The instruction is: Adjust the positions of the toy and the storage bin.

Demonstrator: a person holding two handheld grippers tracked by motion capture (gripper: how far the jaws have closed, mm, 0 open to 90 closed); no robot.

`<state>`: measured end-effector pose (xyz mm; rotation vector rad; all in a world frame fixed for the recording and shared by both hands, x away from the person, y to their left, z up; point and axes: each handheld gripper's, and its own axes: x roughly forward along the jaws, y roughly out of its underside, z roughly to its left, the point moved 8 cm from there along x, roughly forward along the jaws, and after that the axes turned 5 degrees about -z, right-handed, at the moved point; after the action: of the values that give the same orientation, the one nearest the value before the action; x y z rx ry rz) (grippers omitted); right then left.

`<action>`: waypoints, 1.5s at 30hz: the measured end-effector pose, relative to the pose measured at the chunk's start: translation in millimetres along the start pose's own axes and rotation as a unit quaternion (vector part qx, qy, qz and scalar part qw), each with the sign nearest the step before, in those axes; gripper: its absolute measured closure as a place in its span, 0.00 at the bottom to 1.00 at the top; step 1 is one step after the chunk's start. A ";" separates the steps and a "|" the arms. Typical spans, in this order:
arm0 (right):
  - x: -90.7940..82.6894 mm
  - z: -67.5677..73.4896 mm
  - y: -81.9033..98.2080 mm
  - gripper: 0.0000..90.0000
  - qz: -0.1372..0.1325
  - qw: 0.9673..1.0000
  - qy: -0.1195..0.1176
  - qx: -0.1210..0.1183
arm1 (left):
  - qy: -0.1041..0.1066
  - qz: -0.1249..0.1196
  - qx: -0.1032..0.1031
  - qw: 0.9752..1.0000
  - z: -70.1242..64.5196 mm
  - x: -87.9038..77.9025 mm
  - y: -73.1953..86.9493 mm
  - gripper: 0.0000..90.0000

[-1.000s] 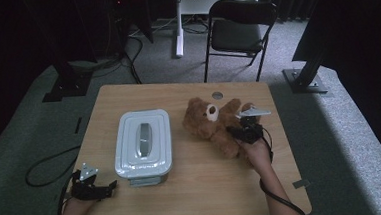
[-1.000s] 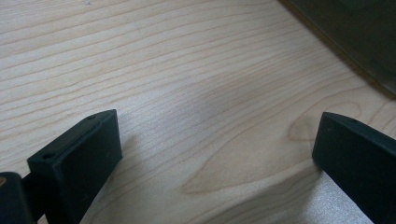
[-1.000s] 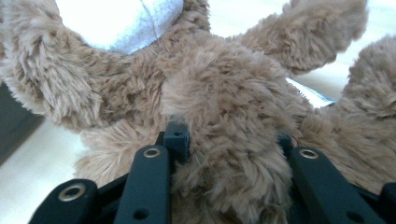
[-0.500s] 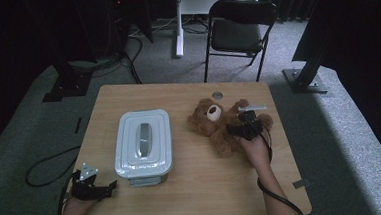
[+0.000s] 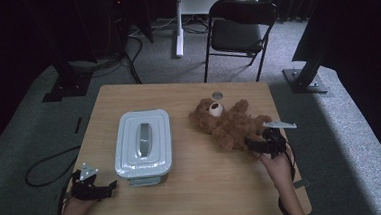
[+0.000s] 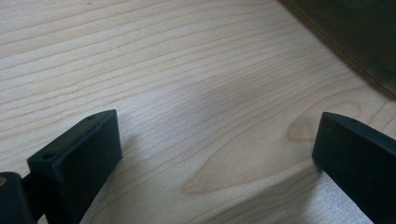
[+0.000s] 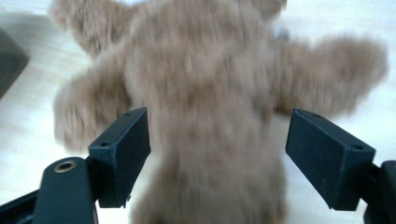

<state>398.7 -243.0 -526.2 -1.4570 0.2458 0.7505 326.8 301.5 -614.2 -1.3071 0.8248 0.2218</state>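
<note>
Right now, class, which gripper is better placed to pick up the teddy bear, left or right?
Right. The right gripper is at the teddy bear, its open jaws on either side of a plush limb. The left gripper rests at the table's near left corner, beyond the lidded white container.

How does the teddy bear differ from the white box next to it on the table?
The teddy bear is brown, furry and soft-looking; the lidded box is pale, smooth and hard-edged. The bear sprawls on its back at an angle with limbs spread; the box sits flat and squared, its lid on. The right gripper is at the bear's legs with open jaws; the box has nothing touching it. Both rest on the wooden table.
</note>
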 end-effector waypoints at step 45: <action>-25.4 144.5 5.6 0.31 -0.002 0.978 -0.202 -0.056 | -0.001 0.001 0.001 1.000 0.1 0.0 0.0 0.02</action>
<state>335.1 -114.1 -496.3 -1.3728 -0.1135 1.0505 326.8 301.6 -614.2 -1.3054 0.8247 0.2232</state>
